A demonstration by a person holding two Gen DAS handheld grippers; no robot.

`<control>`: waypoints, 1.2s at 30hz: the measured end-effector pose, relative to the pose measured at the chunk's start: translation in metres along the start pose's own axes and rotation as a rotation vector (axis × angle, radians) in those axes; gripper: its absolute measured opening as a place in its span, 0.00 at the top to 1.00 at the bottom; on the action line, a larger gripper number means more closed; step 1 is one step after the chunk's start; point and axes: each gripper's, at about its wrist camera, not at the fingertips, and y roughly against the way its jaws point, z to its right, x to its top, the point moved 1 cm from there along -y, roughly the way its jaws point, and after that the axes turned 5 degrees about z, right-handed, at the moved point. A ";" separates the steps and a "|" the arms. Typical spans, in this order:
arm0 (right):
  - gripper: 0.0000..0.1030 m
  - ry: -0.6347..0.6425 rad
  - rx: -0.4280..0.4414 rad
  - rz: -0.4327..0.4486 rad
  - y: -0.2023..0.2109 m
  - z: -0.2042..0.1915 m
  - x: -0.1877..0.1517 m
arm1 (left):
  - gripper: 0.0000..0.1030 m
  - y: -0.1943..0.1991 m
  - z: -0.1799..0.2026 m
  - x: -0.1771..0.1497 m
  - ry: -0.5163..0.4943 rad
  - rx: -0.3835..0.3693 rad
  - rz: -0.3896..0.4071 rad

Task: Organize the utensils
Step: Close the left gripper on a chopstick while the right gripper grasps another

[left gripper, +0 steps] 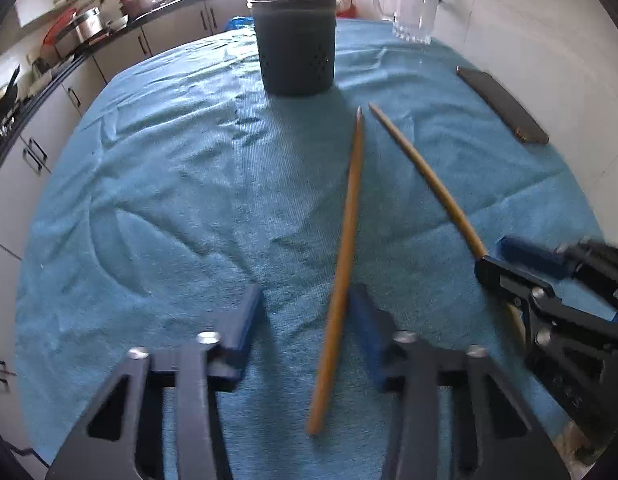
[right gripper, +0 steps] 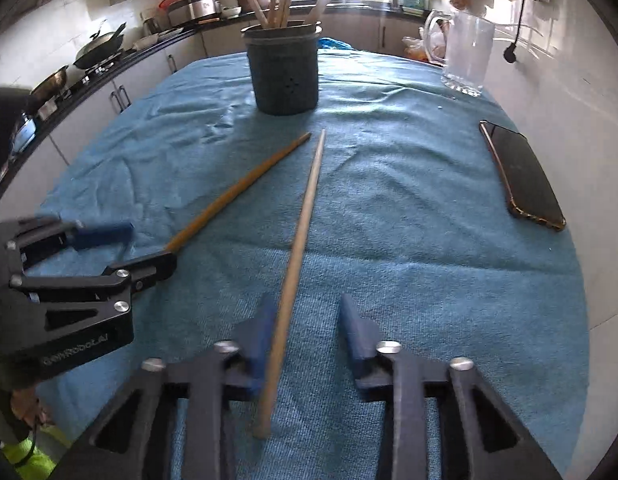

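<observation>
We see the left gripper [left gripper: 307,322] with jaws straddling one chopstick [left gripper: 343,264] on the blue towel [left gripper: 169,184]; its right pad touches it. A dark utensil holder [left gripper: 296,46] stands beyond.

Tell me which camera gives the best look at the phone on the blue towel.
The right wrist view. There the phone lies with its dark screen and whole outline plain, on the towel's right side. The left wrist view catches the phone only as a thin, foreshortened dark slab near the right edge.

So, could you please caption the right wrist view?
Right gripper straddling a chopstick on the blue towel, utensil holder beyond.
</observation>
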 end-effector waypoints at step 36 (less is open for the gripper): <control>0.78 -0.043 -0.030 -0.060 -0.058 0.040 0.066 | 0.73 -0.055 -0.026 0.089 0.120 -0.087 -0.095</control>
